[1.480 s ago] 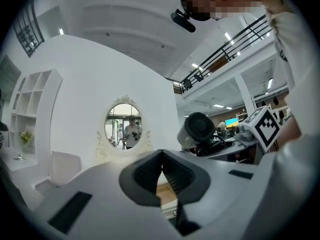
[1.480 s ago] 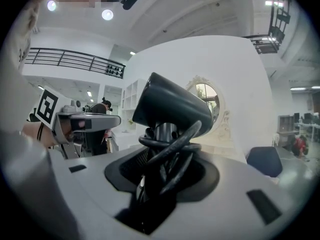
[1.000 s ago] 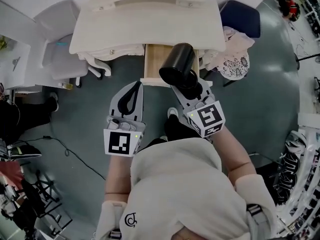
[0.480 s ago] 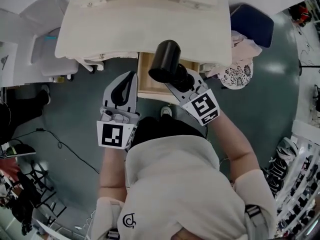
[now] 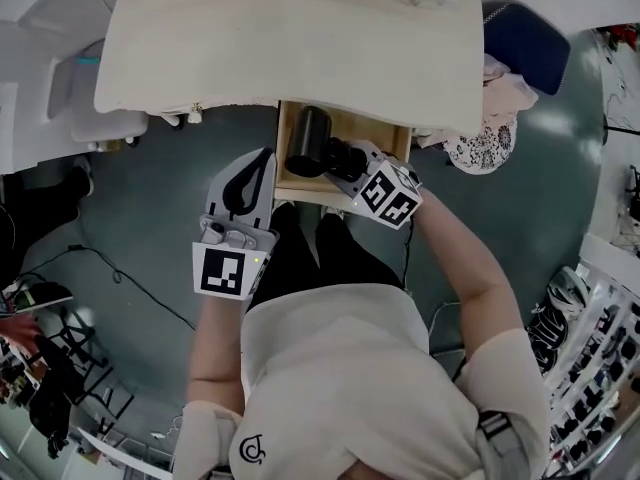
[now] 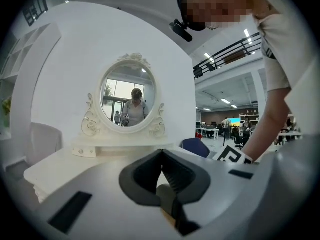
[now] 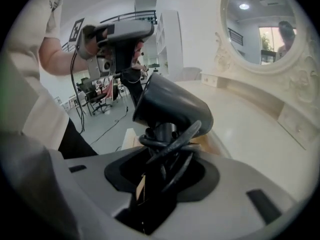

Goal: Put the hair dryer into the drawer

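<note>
Head view: my right tool (image 5: 342, 164) is clamped on the handle end of the black hair dryer (image 5: 308, 140). The dryer lies over the open wooden drawer (image 5: 386, 134), just below the front edge of the white surface (image 5: 290, 38); I cannot tell whether its barrel rests on the drawer floor. My left tool (image 5: 262, 160) hovers just beside the drawer's left front corner, apart from it. Left gripper view: the jaws of the left tool (image 6: 160, 156) meet at their tips with nothing between them; beyond stand the surface and an oval mirror (image 6: 127, 100). Right gripper view: the jaws of the right tool (image 7: 161, 156) press on the hair dryer's handle and its wound cord (image 7: 172, 138). The barrel (image 7: 170, 104) points away, and beneath it shows the pale wood of the drawer (image 7: 128, 138). I judge the task nearly complete, since the drawer stands open and the hair dryer is at its mouth. What is left is to set it down, release the grip, withdraw, and perhaps close the drawer.
</note>
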The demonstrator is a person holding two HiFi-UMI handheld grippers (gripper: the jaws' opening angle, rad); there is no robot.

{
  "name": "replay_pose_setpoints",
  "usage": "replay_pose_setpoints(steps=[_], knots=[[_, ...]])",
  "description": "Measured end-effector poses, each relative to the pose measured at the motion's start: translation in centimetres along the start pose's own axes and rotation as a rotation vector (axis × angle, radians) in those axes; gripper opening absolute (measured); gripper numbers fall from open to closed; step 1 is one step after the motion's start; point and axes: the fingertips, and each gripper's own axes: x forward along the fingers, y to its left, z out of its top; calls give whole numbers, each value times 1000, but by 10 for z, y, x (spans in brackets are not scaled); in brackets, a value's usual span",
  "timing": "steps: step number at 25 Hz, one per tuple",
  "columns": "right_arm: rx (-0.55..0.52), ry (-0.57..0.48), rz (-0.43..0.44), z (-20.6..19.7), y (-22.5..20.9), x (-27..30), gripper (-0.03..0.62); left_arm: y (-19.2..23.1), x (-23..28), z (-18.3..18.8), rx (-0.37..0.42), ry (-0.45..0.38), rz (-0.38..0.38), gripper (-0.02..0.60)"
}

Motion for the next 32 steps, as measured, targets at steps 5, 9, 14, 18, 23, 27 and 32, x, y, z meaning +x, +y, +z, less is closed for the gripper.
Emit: replay_pose_setpoints(steps=[5, 9, 14, 18, 23, 27, 32], knots=[[-57, 159, 91, -36, 2, 37, 170, 10, 0, -18, 0, 42, -17, 12], [-103, 274, 115, -69, 0, 61, 170, 10, -1, -36, -21, 65, -18, 12], [-96, 355, 137, -94, -4, 78, 172, 8, -6, -57, -54, 98, -26, 12], [-84, 366, 157, -100, -3, 84, 173, 6, -9, -65, -67, 113, -27, 12], [-130, 440, 181, -122, 3, 94, 187, 9, -8, -74, -84, 129, -16, 12], [-67, 417, 175, -121, -1, 96, 195, 14, -11, -82, -83, 152, -18, 12], [2, 449, 207, -118, 3, 96, 248, 16, -12, -81, -96, 144, -16, 12]])
